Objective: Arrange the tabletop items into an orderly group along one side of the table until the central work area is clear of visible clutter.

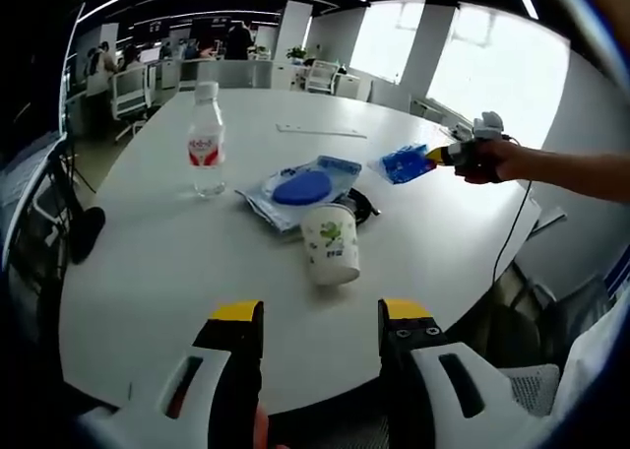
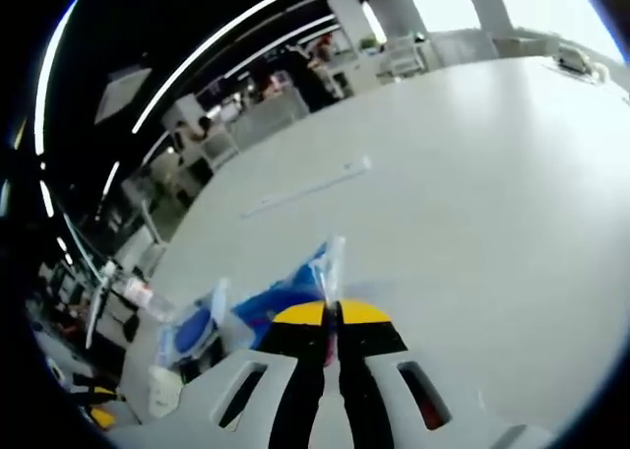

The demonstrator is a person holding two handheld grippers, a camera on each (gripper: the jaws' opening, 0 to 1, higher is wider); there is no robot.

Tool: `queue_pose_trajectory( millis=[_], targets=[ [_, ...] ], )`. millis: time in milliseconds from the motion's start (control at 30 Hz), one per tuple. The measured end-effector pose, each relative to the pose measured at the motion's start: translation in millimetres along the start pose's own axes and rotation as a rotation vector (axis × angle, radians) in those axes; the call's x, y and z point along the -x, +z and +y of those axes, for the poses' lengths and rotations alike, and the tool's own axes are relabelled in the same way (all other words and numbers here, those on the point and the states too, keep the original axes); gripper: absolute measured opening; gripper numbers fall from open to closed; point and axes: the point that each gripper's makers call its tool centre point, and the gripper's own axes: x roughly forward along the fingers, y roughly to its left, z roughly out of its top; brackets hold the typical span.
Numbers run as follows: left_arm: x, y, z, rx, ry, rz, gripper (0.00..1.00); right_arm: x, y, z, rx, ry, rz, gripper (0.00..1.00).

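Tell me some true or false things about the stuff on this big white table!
1. The clear plastic water bottle with a red label stands upright. True.
2. The white paper cup with a green print lies on its side. False: it stands upright, slightly tilted in the view.
3. The right gripper is shut on a small blue plastic packet. True.
4. The left gripper holds the cup. False: its fingers are apart and empty, short of the cup.
5. The round blue item in clear wrapping sits on the floor. False: it lies on the white table.
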Motion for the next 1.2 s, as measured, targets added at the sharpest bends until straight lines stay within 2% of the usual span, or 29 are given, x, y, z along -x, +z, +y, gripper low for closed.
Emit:
queue_pose_trajectory(
  millis=[367,833,1200],
  targets=[
    [-2.1,-3.2,1.5,0.009,0.025,0.025,0.46,-26.5,-12.7,-17.7,-0.021,0.0,0.033,0.01],
    [-9.3,4.7,0.9,-0.006,0.026,0.036,0.46,-34.5,-25.0,-32.1,-0.065,-0.036,0.048,0.01],
    [-9.6,4.3,5.6,-0.005,0.028,0.036,0.46,-31.0,-32.2,-29.1,-0.065,-0.039,0.064,0.01]
  ],
)
